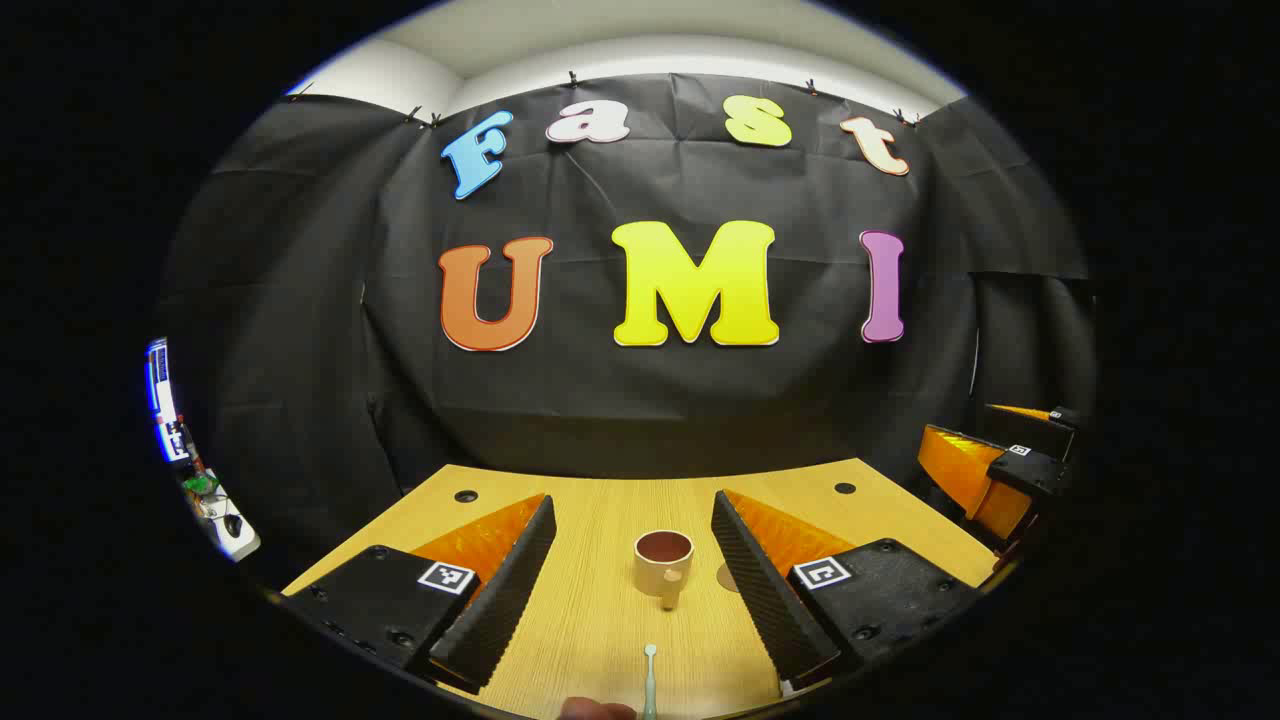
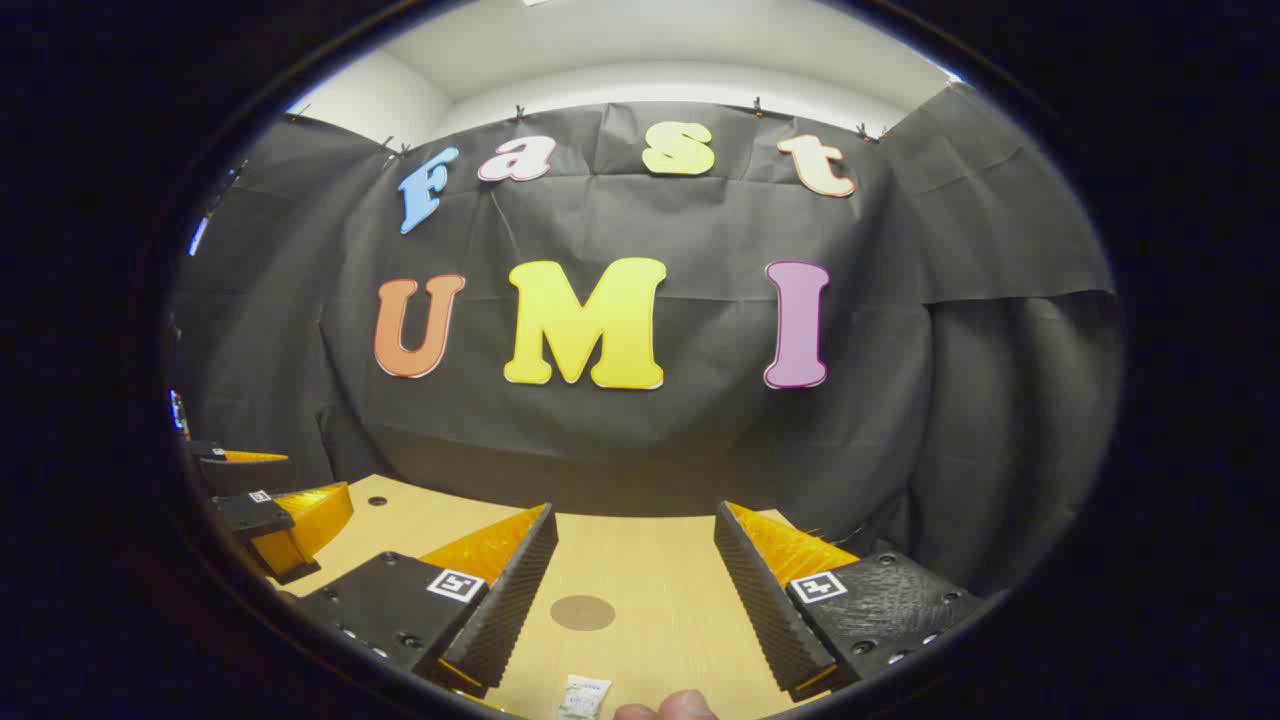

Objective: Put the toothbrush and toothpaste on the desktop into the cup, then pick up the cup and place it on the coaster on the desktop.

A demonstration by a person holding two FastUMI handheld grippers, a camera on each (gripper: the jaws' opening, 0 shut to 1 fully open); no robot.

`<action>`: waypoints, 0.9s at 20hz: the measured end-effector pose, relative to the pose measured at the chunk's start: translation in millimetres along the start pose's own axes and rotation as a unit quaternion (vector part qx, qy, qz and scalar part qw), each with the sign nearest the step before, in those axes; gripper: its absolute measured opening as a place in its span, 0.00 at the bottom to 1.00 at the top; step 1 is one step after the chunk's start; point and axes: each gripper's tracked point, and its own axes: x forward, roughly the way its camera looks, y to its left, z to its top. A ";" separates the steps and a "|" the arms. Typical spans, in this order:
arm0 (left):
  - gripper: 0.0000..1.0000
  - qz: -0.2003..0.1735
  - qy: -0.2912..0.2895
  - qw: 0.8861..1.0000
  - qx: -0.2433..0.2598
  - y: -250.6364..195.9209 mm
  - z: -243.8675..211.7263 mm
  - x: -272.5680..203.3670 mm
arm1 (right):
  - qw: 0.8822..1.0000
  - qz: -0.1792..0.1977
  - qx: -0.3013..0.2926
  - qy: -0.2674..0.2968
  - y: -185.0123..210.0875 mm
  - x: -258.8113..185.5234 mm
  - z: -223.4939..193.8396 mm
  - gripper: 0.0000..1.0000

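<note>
Left gripper [image 1: 635,600] fingers spread wide, nothing between the pads. Toothbrush [image 1: 650,685] lies on the desktop [image 1: 600,620] just ahead of them, near the view's bottom edge, long axis running straight away toward the cup [image 1: 663,562] — cup is upright, empty, farther out, centred in the gap.

Right gripper [image 2: 630,600] also released; toothpaste [image 2: 583,697] just below its gap, coaster [image 2: 582,612] beyond. So left is nearer the brush, right nearer the paste. Right gripper view gives the whole coaster — in the left gripper view it's mostly hidden behind a finger.

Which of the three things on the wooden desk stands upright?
The beige ceramic cup. The pale slim toothbrush lies flat, and so does the round brown coaster.
</note>
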 end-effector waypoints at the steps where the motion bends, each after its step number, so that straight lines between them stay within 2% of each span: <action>1: 0.99 0.000 -0.001 1.000 0.000 -0.8 0.4 0.4 | 1.000 -0.001 0.001 0.001 -0.2 0.9 -1.4 0.92; 4: 0.99 -0.001 -0.002 1.000 0.001 -1.0 2.3 1.1 | 1.000 -0.005 0.003 0.002 -2.4 1.6 -1.3 0.98; 6: 0.99 -0.004 -0.001 1.000 0.000 -2.3 0.9 2.0 | 1.000 -0.006 0.002 0.001 -2.4 1.2 -0.3 0.95; 18: 0.99 -0.016 0.010 1.000 -0.002 -6.3 -1.8 4.2 | 1.000 -0.013 -0.002 0.011 -4.1 0.1 -4.5 0.95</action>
